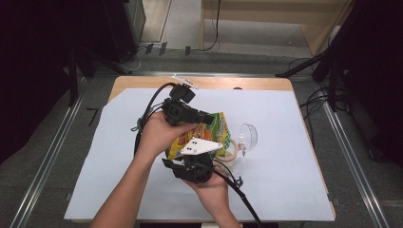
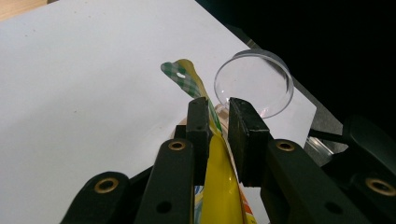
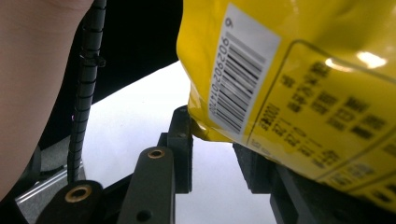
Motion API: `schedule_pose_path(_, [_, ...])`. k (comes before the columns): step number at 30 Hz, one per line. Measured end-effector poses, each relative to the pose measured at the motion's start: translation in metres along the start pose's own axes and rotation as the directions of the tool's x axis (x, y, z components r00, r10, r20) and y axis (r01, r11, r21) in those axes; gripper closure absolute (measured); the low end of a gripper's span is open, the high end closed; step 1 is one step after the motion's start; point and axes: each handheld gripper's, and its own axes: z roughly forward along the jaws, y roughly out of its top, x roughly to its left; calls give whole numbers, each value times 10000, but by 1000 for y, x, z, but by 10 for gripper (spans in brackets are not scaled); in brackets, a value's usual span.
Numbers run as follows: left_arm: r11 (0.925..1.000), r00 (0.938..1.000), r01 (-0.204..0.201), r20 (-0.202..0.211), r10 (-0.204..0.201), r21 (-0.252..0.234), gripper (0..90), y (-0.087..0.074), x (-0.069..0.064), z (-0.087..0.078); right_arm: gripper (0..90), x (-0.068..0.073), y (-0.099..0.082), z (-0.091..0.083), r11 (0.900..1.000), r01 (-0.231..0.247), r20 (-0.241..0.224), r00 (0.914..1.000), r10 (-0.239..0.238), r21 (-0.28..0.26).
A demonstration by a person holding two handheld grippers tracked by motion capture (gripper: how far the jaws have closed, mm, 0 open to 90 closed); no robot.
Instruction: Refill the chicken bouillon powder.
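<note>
While both tools hold one item above the worktop [image 1: 142, 190], the entry reads as follows.

Item: yellow snack bag [image 1: 204, 135], held off the sheet between the two tools, over a cup [image 1: 231, 151].

Left tool [image 1: 205, 117]: jaws closed on the bag's upper seam; the left gripper view shows the thin yellow-and-green strip [image 2: 211, 140] pinched between the pads. Bag top runs out just ahead of its tips.

Right tool [image 1: 187, 164]: jaws partly closed about the bag's lower corner [image 3: 201, 126] by the barcode. One pad touches the film; contact at the other is hidden by the bag, so a firm grip cannot be told.

Step in hand, judged: bag held at two ends, ready for tearing open or tipping into the cup. Next move would call for a steady pinch by the left tool while the right pulls or tilts, keeping the mouth above the cup.

Nearby: clear lid [image 1: 247, 137], just beyond the left tool, beside the cup; a knock could send it rolling.

Room: wide bare sheet to the left tool's outer side and behind the right tool; far edge well apart.
</note>
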Motion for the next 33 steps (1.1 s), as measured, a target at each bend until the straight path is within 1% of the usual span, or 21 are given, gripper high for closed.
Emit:
schedule_pose_path(7, [9999, 10000, -85, -23, 85, 58, 788, 0, -3, -1, 718, 0, 0, 1, 10000, 5, -45, 10000, -5, 8])
schedule_pose_path(17, [9999, 9999, -120, -40, 120, -51, 788, 1, -5, -2, 718, 0, 1, -1, 10000, 46, -28, 10000, -46, -63])
schedule_pose_path(22, [9999, 9998, -150, -114, 150, -3, 790, 1, -6, -2, 718, 1, 1, -1, 10000, -32, -65, 10000, 31, -59])
schedule_pose_path(28, [9999, 9999, -121, -68, 121, 31, 790, 2, -6, 0, 718, 0, 2, -2, 9999, -97, -79, 9999, 96, -51])
schedule_pose_path(29, [9999, 9998, -117, -167, 119, 109, 788, 2, -6, 1, 719, -1, 2, -2, 9999, -130, -134, 9998, 129, -46])
schedule_pose_path(30, [9998, 9998, -141, -129, 143, 128, 789, 2, -6, 1, 718, -1, 1, -1, 9998, -201, -196, 9996, 201, -2])
schedule_pose_path(33, [9999, 9999, -96, -90, 97, 118, 790, 3, -5, 3, 718, -2, 1, -1, 9998, -174, -153, 9997, 173, -19])
